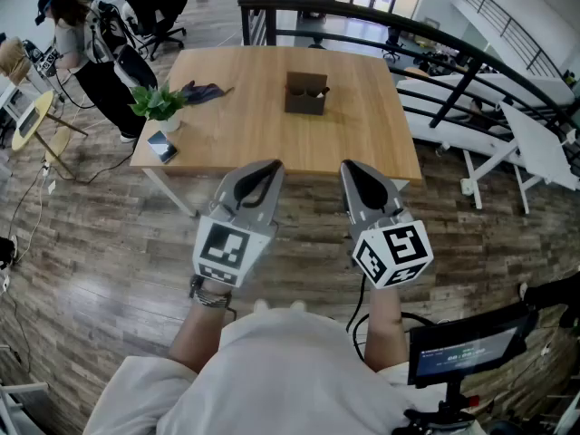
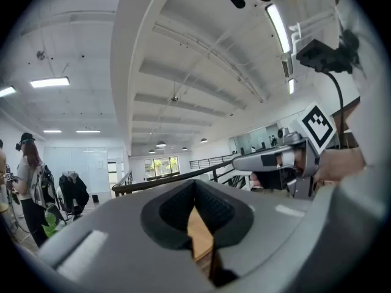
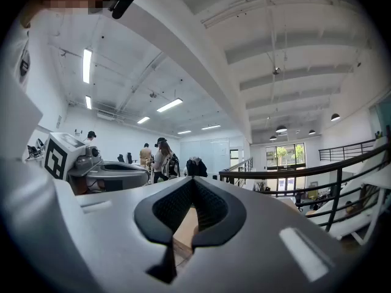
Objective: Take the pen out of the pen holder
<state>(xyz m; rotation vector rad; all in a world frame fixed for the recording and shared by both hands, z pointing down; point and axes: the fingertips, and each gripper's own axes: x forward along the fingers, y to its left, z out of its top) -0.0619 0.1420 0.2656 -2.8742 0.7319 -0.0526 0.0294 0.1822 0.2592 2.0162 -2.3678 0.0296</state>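
Left gripper (image 1: pixel 268 167) and right gripper (image 1: pixel 353 169) hang side by side over the wood floor (image 1: pixel 109 243), short of the table's (image 1: pixel 272 143) near edge; each is clenched on nothing, jaws together; the holder (image 1: pixel 305 93) stands upright past mid-table, well apart from both; its pen is too small to discern; a plant (image 1: pixel 159 104) and a phone (image 1: pixel 163 146) sit by the left edge; a black railing (image 1: pixel 362 21) runs behind.

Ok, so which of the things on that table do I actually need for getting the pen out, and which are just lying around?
For the job:
- pen holder
- pen, the small dark tip at the holder's right side
- left gripper and right gripper, both shut and empty, short of the table

Just lying about:
- potted plant
- phone
- dark cloth
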